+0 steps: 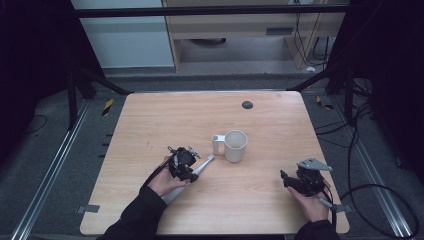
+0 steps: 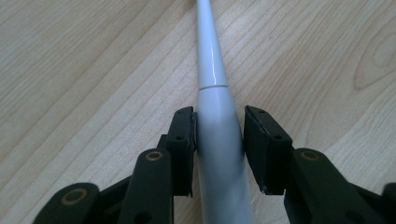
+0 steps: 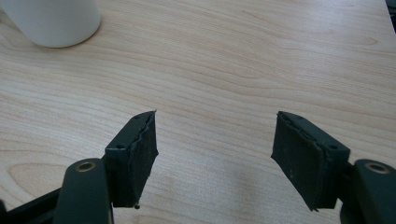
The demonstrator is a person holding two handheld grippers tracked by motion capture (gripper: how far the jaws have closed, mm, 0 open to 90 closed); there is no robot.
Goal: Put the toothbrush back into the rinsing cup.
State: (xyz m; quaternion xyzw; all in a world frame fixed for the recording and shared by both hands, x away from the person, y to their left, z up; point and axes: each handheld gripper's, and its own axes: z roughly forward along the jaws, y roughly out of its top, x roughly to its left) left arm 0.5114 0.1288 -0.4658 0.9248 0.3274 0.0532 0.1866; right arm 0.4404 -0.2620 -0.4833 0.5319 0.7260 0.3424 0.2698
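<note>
The toothbrush (image 2: 218,135) lies flat on the table (image 1: 150,120) toward its near edge, head pointing at the cup (image 1: 235,145). The left gripper (image 2: 218,140) straddles its handle, pads touching or nearly so; lifting remains. The right gripper (image 3: 215,154) waits spread near the right edge

A white mug (image 1: 235,145) with its handle pointing to nine o'clock stands upright near the middle of a pale wooden table (image 1: 165,120), a small dark round disc (image 1: 247,105) lies towards twelve o'clock near the far edge, and grey floor (image 1: 55,150) surrounds the table.
</note>
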